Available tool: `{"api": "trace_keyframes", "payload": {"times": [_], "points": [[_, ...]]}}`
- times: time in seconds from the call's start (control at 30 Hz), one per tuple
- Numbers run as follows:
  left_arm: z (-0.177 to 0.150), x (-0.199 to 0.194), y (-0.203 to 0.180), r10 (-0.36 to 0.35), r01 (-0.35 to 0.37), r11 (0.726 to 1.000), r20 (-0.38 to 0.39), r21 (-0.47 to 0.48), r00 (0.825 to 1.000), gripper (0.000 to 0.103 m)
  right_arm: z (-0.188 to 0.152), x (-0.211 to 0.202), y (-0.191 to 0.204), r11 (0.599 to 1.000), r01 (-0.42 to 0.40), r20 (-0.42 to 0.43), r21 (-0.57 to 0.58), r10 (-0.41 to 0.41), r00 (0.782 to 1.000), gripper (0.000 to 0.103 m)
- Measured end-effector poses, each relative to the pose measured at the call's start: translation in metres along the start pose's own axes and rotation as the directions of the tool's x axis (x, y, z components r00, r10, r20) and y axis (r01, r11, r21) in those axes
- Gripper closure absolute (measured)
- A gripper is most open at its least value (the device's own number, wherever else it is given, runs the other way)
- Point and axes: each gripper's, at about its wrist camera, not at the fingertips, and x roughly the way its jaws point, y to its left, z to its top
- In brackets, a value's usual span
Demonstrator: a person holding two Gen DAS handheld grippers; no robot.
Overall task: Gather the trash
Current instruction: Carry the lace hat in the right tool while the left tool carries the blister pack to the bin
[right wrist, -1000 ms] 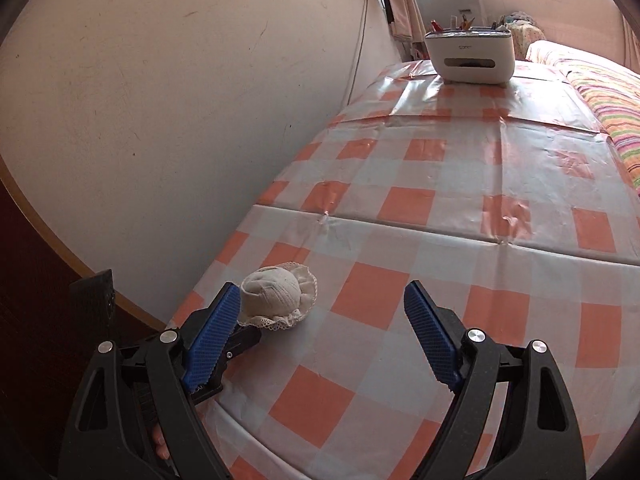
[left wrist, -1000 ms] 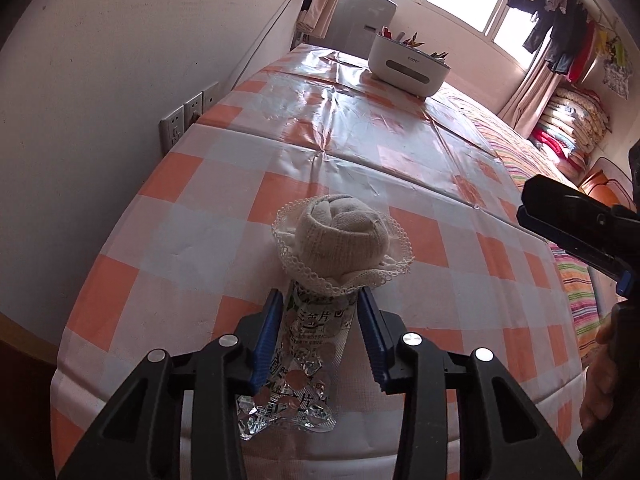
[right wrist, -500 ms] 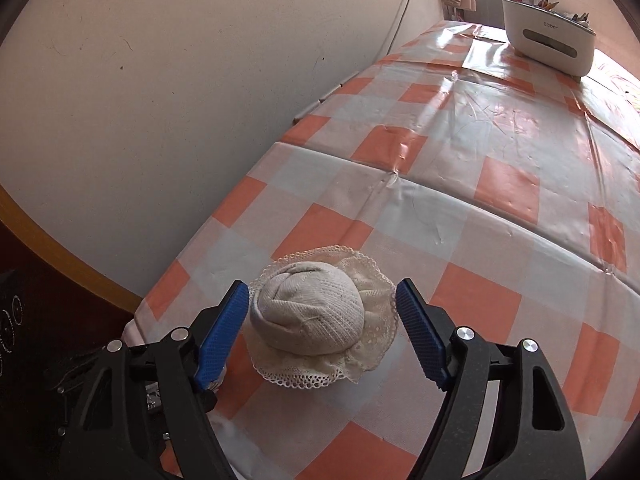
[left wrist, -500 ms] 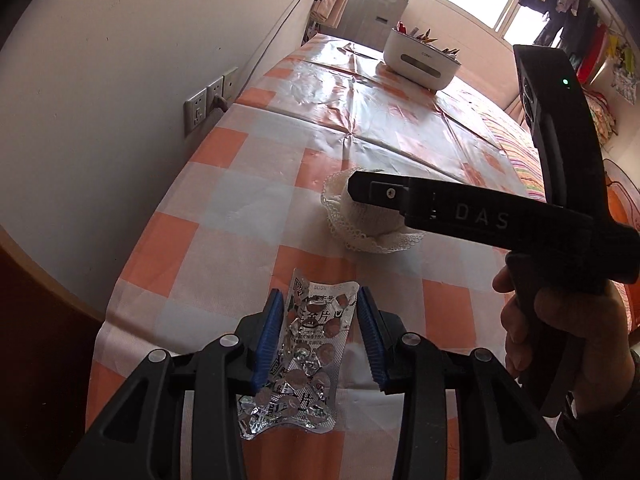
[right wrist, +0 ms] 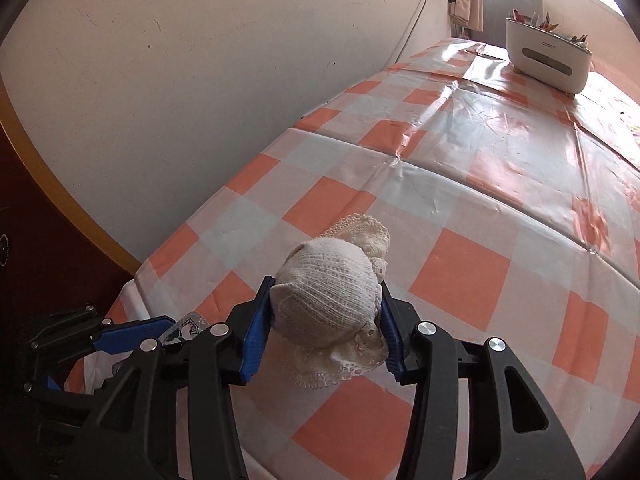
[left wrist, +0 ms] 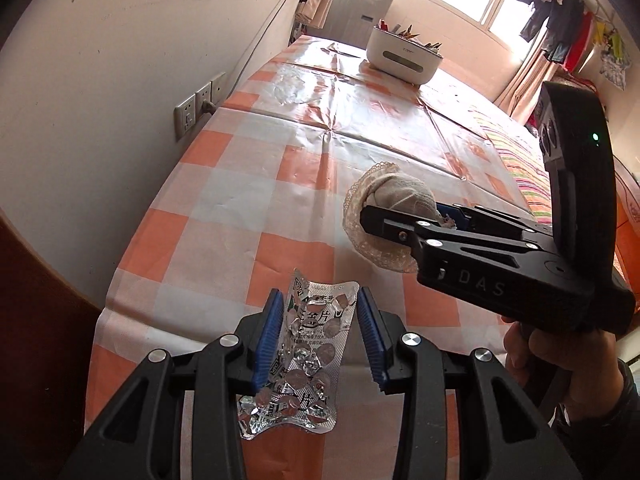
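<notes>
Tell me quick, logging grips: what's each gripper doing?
Left gripper: shut on the blister pack.
Right gripper: jaws just closed onto the sock ball.

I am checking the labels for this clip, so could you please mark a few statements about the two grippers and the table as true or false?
1. The left gripper holds a crumpled silver foil blister pack. True.
2. The right gripper has its jaws wide open over bare cloth. False: they have just closed on the cream knitted lace-edged bundle.
3. The white plastic bin stands at the far end of the orange-and-white checked tablecloth. True.
4. The bin is empty. False: items stick out of its top.
</notes>
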Motion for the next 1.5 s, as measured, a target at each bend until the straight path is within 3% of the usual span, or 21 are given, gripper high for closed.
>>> {"api": "trace_keyframes", "payload": {"times": [0.53,0.93,1.5], "points": [[-0.013,0.002,-0.064,-0.068,0.067,0.994,0.011,0.088,0.998,0.066,-0.111,-0.117,-0.072,0.962,-0.072,0.160,0.263,0.030,0.987,0.056],[-0.018,0.002,-0.099,-0.095,0.093,0.988,0.015,0.124,0.995,0.066,-0.132,-0.149,-0.084,0.952,-0.093,0.200,0.290,0.034,0.979,0.056],[-0.041,0.002,-0.168,-0.162,0.155,0.961,0.011,0.231,0.987,0.066,-0.169,-0.199,-0.116,0.942,0.003,0.232,0.335,-0.085,0.969,0.055]]}}
